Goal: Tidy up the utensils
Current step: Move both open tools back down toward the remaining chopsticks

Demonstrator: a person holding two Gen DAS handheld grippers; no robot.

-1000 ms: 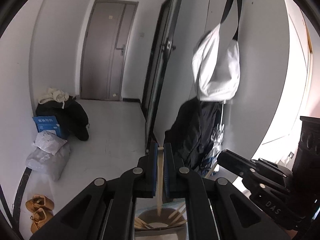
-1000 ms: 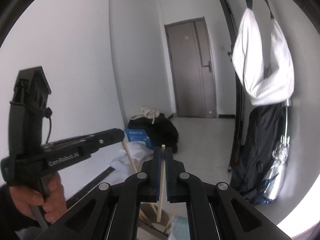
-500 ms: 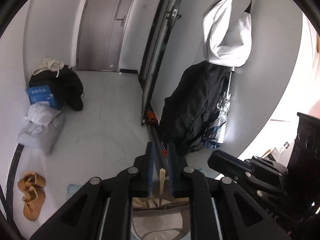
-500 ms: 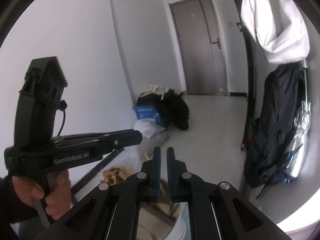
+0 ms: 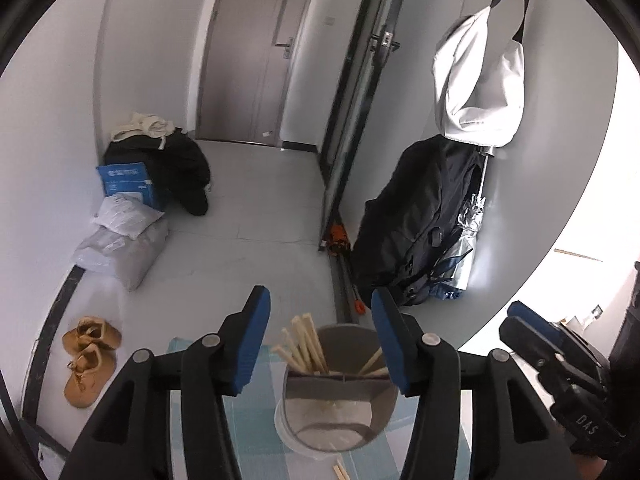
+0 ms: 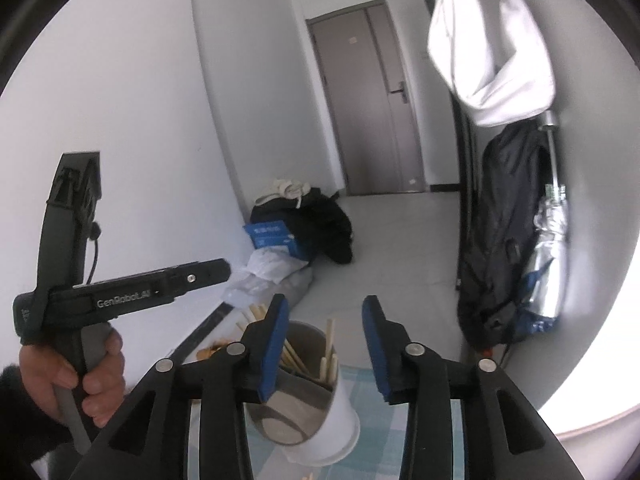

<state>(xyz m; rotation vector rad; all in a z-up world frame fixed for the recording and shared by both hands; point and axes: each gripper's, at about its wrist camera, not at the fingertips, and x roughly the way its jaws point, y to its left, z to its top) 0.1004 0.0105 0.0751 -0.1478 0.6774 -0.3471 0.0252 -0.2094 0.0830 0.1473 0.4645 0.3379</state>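
We hold our left gripper (image 5: 320, 312) over the cup (image 5: 340, 428), its blue pads (image 5: 256, 340) standing about half apart after just opening, with nothing pressed between them. The cup sits just below and between the two fingers, on a blue checked cloth (image 5: 256, 432). Inside it a bundle of chopsticks (image 5: 304, 344) leans toward the left finger, and a few more lean toward the right finger; none touches a pad. Two more sticks (image 5: 340, 472) lie on the cloth just in front of the cup, near the bottom edge. Past the right finger, our right gripper (image 5: 560, 364) shows as a dark body; in this view we cannot tell how its jaws stand. In the right wrist view, that gripper (image 6: 324, 320) also has its jaws part open, having just opened, and they hold nothing. The cup (image 6: 320, 412) lies below the gap, closer to the left finger, which covers part of its rim. Chopsticks (image 6: 328, 348) stand in it between the fingers, free of both pads. Beyond the left finger, a hand (image 6: 76, 376) grips the handle of the left gripper (image 6: 212, 272).
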